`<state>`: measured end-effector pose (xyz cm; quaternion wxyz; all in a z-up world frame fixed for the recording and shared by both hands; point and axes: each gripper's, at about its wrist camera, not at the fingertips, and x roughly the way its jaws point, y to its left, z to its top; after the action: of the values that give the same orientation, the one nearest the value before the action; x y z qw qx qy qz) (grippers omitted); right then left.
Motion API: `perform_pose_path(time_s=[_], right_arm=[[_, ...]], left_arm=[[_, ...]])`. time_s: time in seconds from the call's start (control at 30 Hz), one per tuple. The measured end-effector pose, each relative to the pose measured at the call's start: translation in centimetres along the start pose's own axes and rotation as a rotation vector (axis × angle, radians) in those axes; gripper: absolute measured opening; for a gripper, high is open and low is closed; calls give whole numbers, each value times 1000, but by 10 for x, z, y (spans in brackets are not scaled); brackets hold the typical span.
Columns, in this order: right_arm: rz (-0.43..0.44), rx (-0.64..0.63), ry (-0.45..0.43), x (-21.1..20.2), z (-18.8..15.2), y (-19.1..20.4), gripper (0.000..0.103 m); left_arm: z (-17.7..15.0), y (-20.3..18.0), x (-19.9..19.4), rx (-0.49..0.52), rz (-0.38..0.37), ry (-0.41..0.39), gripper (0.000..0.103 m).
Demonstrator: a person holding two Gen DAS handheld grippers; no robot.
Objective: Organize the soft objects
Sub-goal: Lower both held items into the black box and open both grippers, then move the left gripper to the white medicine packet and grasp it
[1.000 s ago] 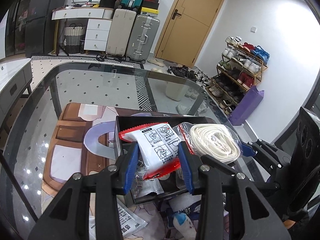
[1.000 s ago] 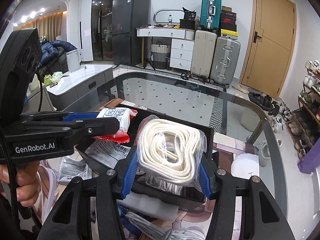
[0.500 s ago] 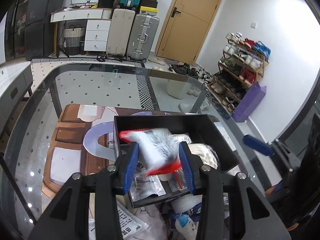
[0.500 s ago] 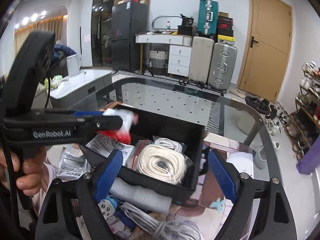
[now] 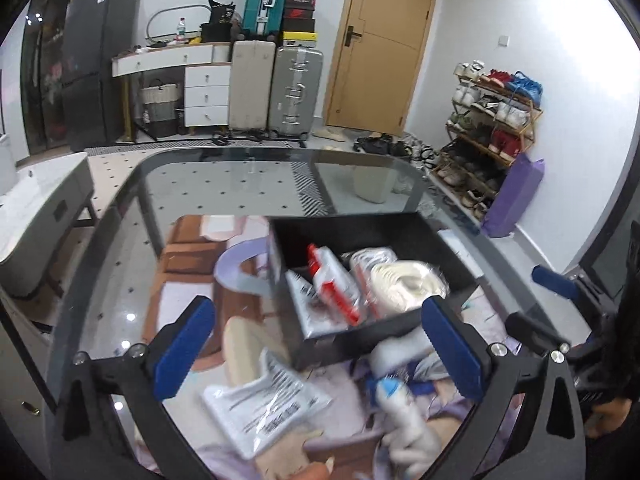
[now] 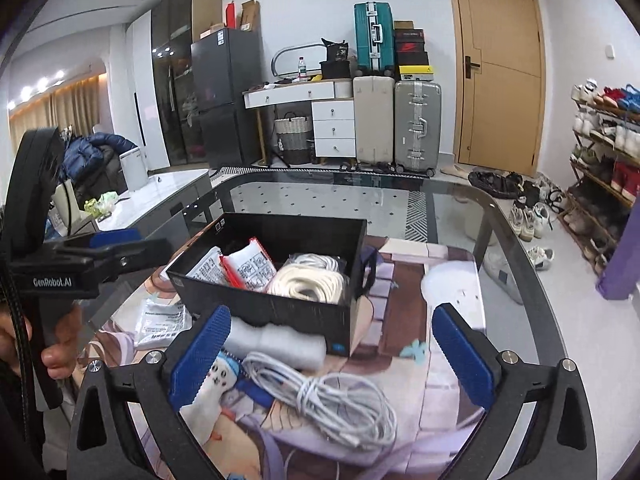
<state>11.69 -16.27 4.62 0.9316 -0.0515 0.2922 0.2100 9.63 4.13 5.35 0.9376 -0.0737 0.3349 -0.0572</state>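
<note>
Right wrist view shows the right gripper (image 6: 332, 354) with its jaws opening wide and nothing between them; the coiled white cable (image 6: 320, 398) lies on the counter (image 6: 500, 240) just below and ahead, its loose loop stretching from lower right toward the upper left, so these jaws are the nearer pair and would need only to dip and close across the bundle. Beside it sit a small white plush figure (image 6: 214, 380) and a pale foam roll (image 6: 276, 342), the roll touching the near wall of the black box (image 6: 280, 308). That box already holds the bagged white rope (image 6: 308, 286) and the red-edged packet (image 6: 250, 266). From the left wrist view, the left gripper (image 5: 316, 350) also has empty jaws opening, and a flat printed pouch (image 5: 266, 408) lies just under and between them, slanted, nearer this hand. I judge the box wall to be the edge to mind; the far glass offers free room, while the two grippers stand close together on the near side.
</note>
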Motion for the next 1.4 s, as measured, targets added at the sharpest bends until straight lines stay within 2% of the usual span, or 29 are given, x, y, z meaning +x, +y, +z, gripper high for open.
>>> perform_pose_path(time_s=[0.3,0.57,0.87,1.13,1.4], right_arm=[[-2,62,21,-14,-20,-9,102],[-26,84,84,0,-33,-19,102],[-23,110,145,20,-45,-24,102],[-5,148,190,32,-53,-29,102],[-6,157,227,40,-60,-29,102]], left_arm=[[-27,-2,-18,23,46,16,103],[-38,-2,-23,23,70,22,103],[-54,6,-5,15,83,50,103],[-63,26,23,-77,130,153,103],[-61,27,32,-95,144,186,103]])
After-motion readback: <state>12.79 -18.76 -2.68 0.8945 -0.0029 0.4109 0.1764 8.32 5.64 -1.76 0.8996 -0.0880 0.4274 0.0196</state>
